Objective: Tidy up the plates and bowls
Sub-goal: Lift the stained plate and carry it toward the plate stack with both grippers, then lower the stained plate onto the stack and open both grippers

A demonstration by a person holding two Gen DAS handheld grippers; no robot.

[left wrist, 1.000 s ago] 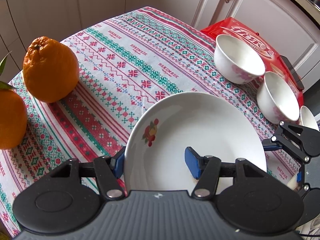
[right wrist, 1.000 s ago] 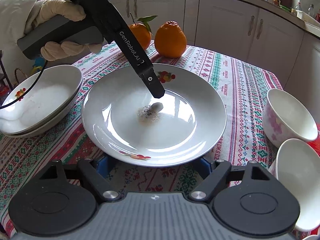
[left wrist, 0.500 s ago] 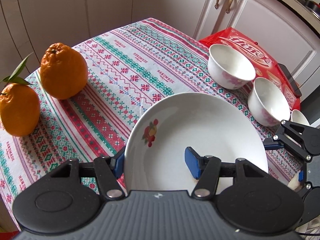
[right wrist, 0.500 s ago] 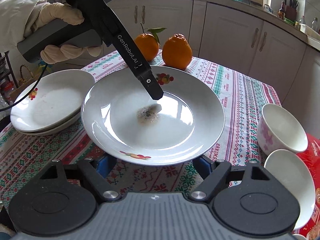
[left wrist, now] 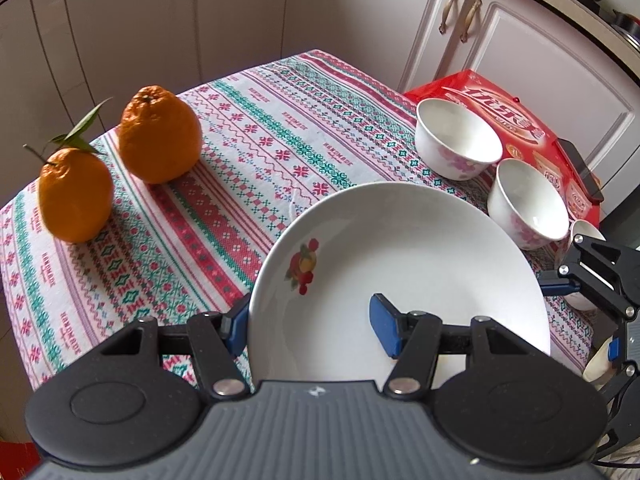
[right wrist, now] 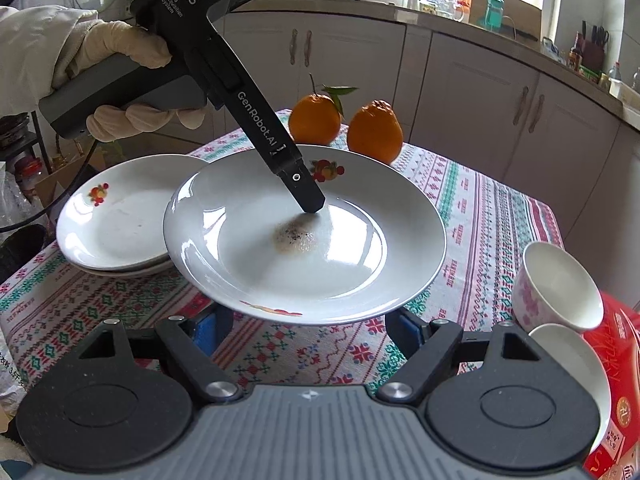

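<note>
Left gripper (left wrist: 312, 328): clamped on the near rim of the plate (left wrist: 400, 264), one pad outside the rim, one inside the well.
Right gripper (right wrist: 312, 326): jaws spread, blue pads under the plate's near edge; whether they press it I cannot tell.
Plate: lifted clear of the tablecloth (right wrist: 472, 216), a brown speckled smear in its middle.
Beyond left gripper: two oranges (left wrist: 160, 136) on the left, bowls (left wrist: 456, 140) on the right.
Left of right gripper: stacked plates (right wrist: 116, 216).
Gloved hand (right wrist: 120, 52): grasps the left gripper's handle.
</note>
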